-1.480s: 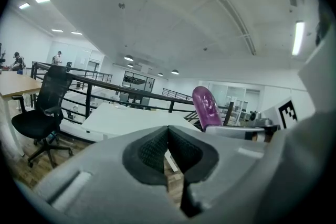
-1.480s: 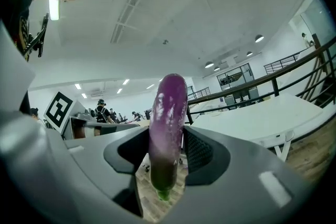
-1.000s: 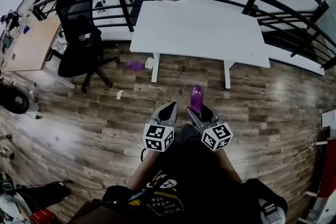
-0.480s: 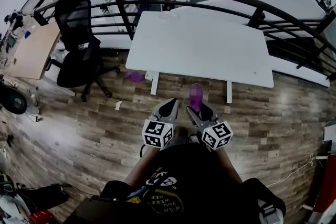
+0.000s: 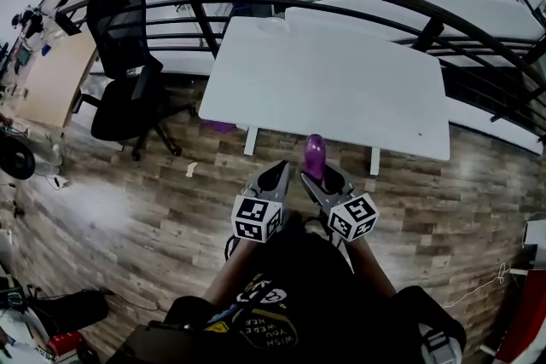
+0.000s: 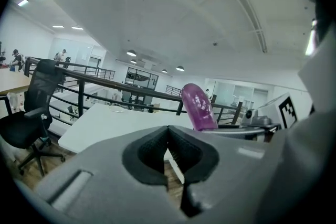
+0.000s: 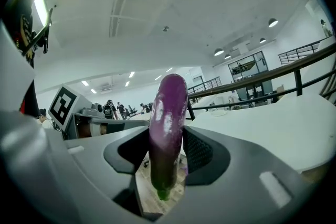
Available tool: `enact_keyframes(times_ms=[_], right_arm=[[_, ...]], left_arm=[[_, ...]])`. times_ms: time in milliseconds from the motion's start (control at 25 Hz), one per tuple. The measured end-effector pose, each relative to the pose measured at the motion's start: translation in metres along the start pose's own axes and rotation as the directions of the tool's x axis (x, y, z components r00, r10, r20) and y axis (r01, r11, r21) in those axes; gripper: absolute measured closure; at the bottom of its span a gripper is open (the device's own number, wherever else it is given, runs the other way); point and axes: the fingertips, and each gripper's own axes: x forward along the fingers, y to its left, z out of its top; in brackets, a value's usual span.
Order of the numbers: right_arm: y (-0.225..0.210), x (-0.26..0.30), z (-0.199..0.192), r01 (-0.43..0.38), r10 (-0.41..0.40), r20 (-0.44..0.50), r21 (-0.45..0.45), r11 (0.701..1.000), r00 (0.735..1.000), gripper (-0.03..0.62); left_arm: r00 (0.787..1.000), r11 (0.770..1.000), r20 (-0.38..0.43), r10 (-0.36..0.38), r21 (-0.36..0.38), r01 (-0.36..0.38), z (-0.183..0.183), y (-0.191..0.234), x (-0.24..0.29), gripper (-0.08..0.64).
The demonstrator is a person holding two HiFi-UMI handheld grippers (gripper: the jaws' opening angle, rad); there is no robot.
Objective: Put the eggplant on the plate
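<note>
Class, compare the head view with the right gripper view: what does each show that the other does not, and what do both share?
Only the head view: the black office chair and the table's legs. Only the right gripper view: the ceiling lights and the eggplant's green tip below the fingers that clamp it. Both: the purple eggplant, upright in the right gripper, the white table and the black railing.

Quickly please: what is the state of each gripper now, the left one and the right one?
Left gripper: closed, nothing between its jaws.
Right gripper: closed on the eggplant.
</note>
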Motion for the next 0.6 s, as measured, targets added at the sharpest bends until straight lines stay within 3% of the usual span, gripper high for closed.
enact_keyframes(times_ms=[200, 600], right_arm=[[-0.017, 0.035, 0.004, -0.013, 0.014, -0.020, 0.020, 1.000, 1.000, 0.393], [-0.046, 0.125, 0.047, 0.025, -0.025, -0.002, -0.023, 0.999, 1.000, 0.393]], left_arm=[[1.000, 1.000, -0.021, 0.007, -0.016, -0.008, 0.008, 0.030, 0.024, 0.555], [1.000, 0.999, 0.003, -0.031, 0.006, 0.031, 0.061, 0.108, 0.074, 0.555]])
